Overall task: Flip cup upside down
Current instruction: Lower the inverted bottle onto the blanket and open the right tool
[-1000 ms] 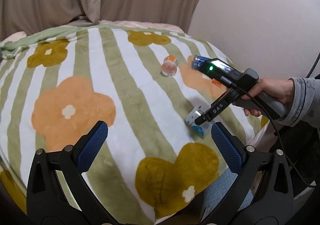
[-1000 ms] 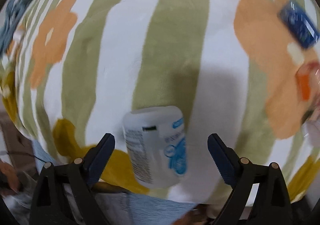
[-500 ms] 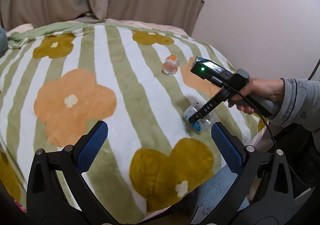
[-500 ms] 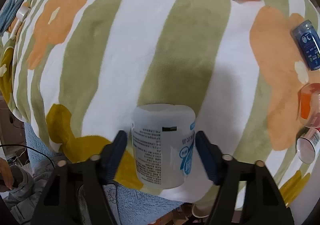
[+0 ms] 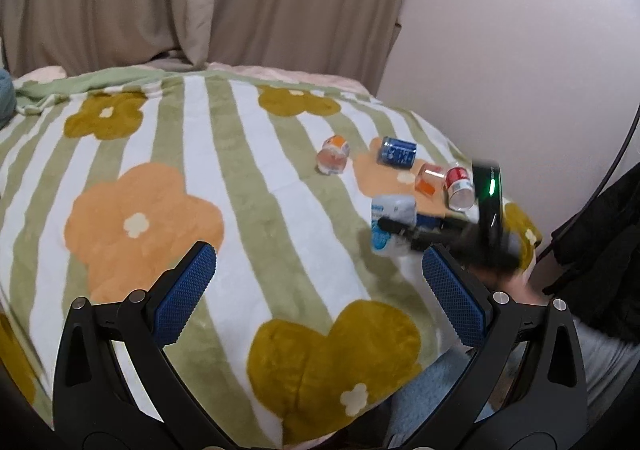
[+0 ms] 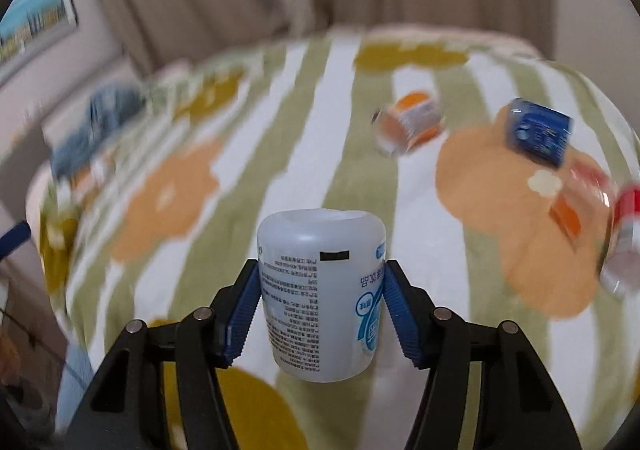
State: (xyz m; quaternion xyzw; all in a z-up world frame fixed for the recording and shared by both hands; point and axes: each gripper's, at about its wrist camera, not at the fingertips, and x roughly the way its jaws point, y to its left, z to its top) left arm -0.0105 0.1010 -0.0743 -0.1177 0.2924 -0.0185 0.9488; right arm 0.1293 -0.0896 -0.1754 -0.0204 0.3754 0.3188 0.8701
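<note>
Our left gripper (image 5: 318, 290) hangs with its blue pads spread wide and nothing between them, the striped flower blanket (image 5: 248, 189) below. Ahead to its right, our right gripper (image 6: 322, 314) is clamped on the white plastic cup (image 6: 322, 298), pads pressing opposite sides of the printed wall at mid-height. We judge the cup light, thin-walled and somewhat slick, so squeeze gently around the middle. Other small containers (image 6: 538, 135) lie beyond, right of it.
</note>
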